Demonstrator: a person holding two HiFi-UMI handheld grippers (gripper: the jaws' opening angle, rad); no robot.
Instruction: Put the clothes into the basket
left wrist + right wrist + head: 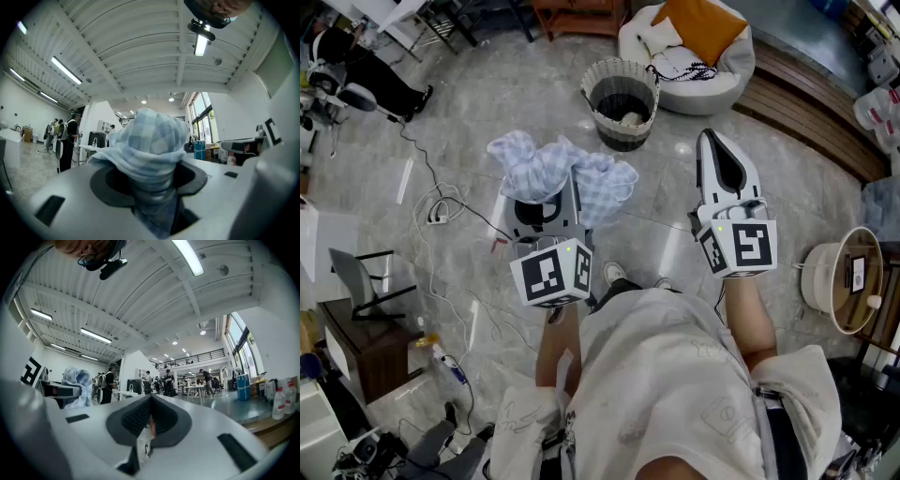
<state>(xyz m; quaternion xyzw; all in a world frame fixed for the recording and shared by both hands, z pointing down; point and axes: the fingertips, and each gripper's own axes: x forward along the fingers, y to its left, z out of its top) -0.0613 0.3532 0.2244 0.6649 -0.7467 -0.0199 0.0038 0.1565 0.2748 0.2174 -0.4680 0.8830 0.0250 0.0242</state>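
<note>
The light blue checked cloth [567, 173] is soft, thin and light, I judge. It will sag and spill whichever way it is carried, and nothing about it looks fragile or slippery. It is bunched into loose folds that balloon out on both sides of the left gripper [551, 202]. That gripper's jaws are closed on a gathered neck of the fabric, which fills the gap between the pads in the left gripper view. A pinch on a thick gather like this one should hold better than a grip on a single edge. The trailing folds could still catch on a rim when the cloth is let go.

The cloth hangs in the air at the tip of the left gripper, clear of the floor [497, 94]. The round woven basket [621, 101] with a dark inside stands on the floor ahead of that gripper and a little to its right, lower down and well apart from the cloth. Something pale [630, 119] lies at the basket's bottom, and I cannot tell what it is.

The right gripper [720, 159] is held level beside the left, with its jaws pressed together and nothing between them.

By count there is one checked cloth, one basket, one pale item inside it, and two grippers. Beyond the basket there is one white round seat [712, 89] bearing one orange cushion [703, 23].
</note>
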